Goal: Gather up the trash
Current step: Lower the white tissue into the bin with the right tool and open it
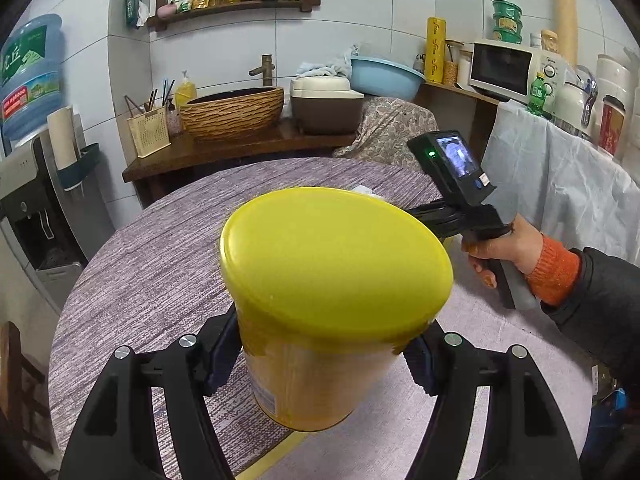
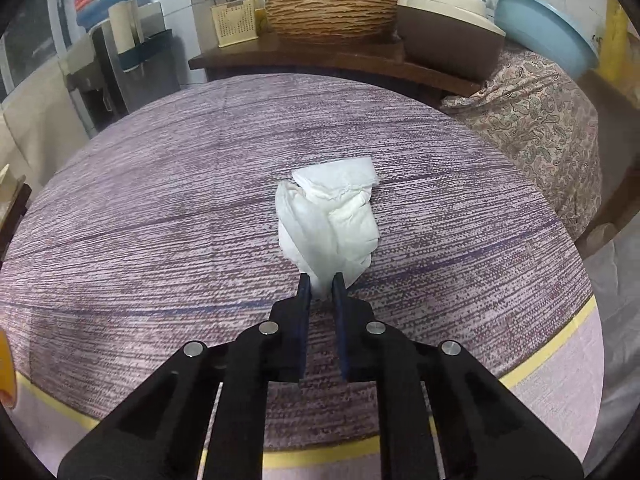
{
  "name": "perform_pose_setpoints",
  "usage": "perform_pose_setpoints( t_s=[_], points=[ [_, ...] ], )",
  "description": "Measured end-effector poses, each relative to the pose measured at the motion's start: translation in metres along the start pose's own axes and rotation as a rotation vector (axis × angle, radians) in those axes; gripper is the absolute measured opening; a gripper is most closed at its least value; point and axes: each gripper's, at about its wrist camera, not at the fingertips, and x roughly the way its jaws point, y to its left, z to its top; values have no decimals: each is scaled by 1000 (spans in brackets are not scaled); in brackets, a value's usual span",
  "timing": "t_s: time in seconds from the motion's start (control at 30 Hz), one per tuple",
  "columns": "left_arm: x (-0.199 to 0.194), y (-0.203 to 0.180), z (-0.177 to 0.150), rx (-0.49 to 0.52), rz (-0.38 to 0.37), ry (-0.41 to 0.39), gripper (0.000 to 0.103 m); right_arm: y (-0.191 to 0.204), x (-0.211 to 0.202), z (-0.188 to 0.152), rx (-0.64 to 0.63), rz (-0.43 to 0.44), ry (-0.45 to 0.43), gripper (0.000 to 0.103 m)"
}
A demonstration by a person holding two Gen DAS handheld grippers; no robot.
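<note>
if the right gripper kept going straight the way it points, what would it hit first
The right gripper is already shut on the tissue, so it would push that crumpled wad into the tablecloth just ahead, though depth is hard to judge.

My left gripper (image 1: 320,364) is matte black plastic with dark blue pads and round silver pivot screws on its linkage arms, and my right gripper (image 2: 321,292) is built the same. From the left camera I see a small lit screen (image 1: 458,156) and a green light on the right unit's back. The person's right hand (image 1: 500,246) comes out of an orange knit cuff (image 1: 554,270) under a dark jacket sleeve (image 1: 604,308).
</note>
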Motion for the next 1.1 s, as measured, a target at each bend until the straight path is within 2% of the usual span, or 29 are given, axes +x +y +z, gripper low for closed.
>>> perform_pose_setpoints(
  t_s=[0.23, 0.43, 0.63, 0.87, 1.1],
  points=[
    [-2, -12, 0, -3, -13, -11, 68, -6, -52, -24, 27, 82, -68, 11],
    [-3, -42, 3, 10, -52, -22, 68, -24, -105, -57, 59, 131, -134, 11],
    [1, -82, 10, 23, -113, -36, 68, -55, -155, -99, 98, 126, -205, 11],
    [9, -138, 22, 52, -206, -55, 68, -99, -208, -150, 152, 79, -274, 11],
    [24, -202, 31, 92, -299, -62, 68, -148, -243, -200, 227, -12, -318, 11]
  ],
)
